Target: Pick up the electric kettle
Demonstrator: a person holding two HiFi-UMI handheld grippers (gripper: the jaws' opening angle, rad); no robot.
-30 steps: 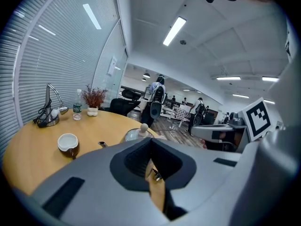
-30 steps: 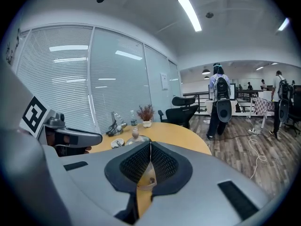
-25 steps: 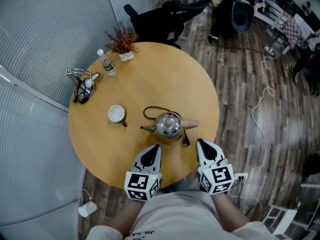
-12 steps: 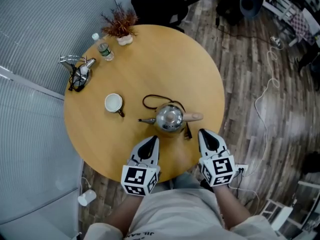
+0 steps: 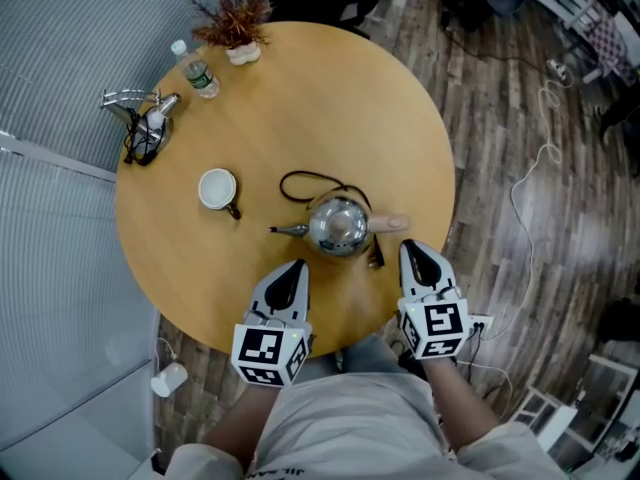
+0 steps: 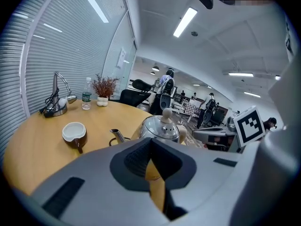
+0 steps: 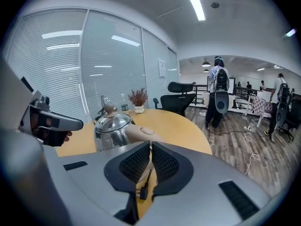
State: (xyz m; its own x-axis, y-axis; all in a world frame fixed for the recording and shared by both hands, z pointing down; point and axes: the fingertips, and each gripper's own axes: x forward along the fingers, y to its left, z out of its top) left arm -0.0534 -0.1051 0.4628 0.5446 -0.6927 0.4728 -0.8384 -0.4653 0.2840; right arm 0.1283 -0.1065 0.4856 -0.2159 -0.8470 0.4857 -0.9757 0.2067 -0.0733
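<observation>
The steel electric kettle (image 5: 337, 224) stands on the round wooden table (image 5: 380, 108), near its front edge. Its beige handle (image 5: 391, 224) points right and its spout (image 5: 283, 230) points left. A black cord (image 5: 303, 181) loops behind it, with the plug (image 5: 376, 259) lying by the handle. My left gripper (image 5: 295, 268) is shut and empty, just in front of the kettle and slightly left. My right gripper (image 5: 410, 251) is shut and empty, just in front of the handle. In the left gripper view the kettle (image 6: 161, 127) sits straight ahead of the gripper (image 6: 150, 143). The right gripper view has the handle (image 7: 141, 133) beyond the gripper (image 7: 150, 145).
A white-lined brown cup (image 5: 217, 189) stands left of the kettle. At the far left edge are a metal stand with cables (image 5: 138, 120), a water bottle (image 5: 196, 71) and a small potted plant (image 5: 235, 20). Office chairs and floor cables lie beyond the table.
Both grippers have sunk a little toward the table's front edge, still shut. The head view has shifted, so the table now sits higher in the frame. The kettle has not moved.
</observation>
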